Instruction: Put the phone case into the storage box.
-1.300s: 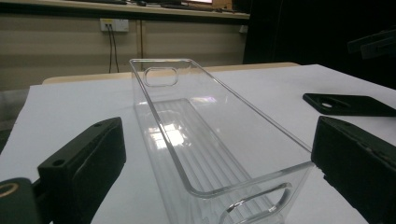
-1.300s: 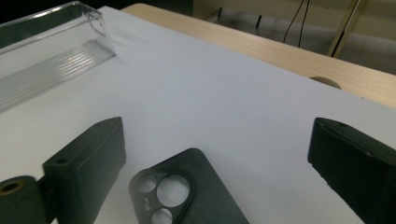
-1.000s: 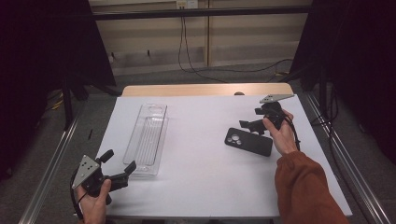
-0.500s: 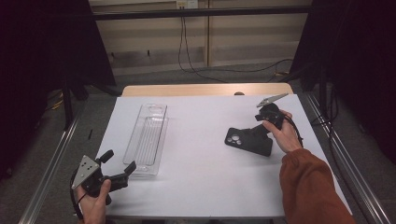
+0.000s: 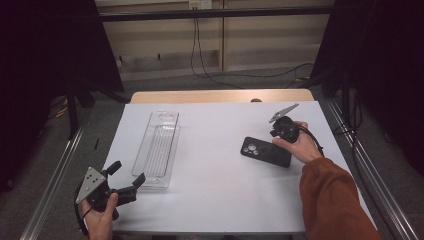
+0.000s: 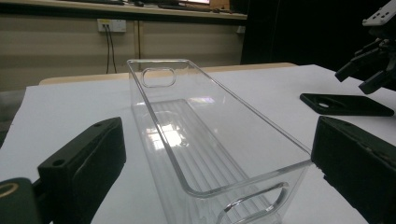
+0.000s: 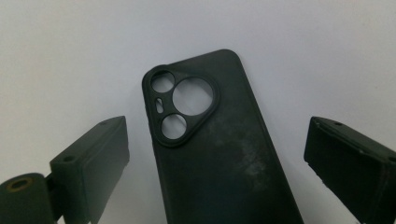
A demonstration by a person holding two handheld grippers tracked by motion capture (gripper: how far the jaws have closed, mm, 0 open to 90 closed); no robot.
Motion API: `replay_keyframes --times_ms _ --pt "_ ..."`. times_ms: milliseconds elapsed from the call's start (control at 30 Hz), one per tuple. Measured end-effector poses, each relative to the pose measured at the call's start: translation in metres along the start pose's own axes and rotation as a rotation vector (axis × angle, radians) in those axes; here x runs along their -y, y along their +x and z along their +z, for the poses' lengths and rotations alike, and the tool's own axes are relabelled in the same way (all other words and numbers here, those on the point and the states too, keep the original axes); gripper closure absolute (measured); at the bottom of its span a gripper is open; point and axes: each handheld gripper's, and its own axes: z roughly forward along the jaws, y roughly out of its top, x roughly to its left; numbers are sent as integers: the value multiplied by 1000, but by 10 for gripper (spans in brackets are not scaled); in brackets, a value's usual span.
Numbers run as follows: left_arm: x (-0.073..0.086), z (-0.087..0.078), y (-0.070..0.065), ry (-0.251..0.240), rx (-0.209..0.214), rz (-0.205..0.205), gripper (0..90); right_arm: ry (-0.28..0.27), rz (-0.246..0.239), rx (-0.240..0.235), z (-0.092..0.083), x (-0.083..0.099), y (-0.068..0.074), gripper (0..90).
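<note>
Fingers [image 7: 93, 163] of the right gripper [image 5: 285, 131] spread above the phone case [image 5: 266, 151]; left gripper [image 5: 127, 181] fingers spread before the clear tray [image 5: 157, 150].

The right gripper [image 5: 280, 134] now sits lower and nearer the phone case [image 5: 266, 151], its spread jaws over the case's far end; a second ago it was farther back.

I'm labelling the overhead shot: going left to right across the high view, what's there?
left gripper → clear plastic tray → black phone case → right gripper
</note>
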Motion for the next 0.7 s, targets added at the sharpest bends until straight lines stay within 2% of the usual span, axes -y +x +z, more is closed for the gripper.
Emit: replay_keyframes --times_ms 300,367,467,500,700 --pt "0 0 0 0 1 0 32 57 -23 -1 6 6 -3 55" --pt "0 0 0 2 4 4 32 73 -46 0 9 7 -2 62" --pt "0 0 0 2 5 3 32 97 -47 3 12 7 -1 67" --pt "0 0 0 0 3 -1 32 118 -63 -6 15 8 -1 67" --pt "0 0 0 1 4 0 32 159 -92 0 23 8 -1 47"
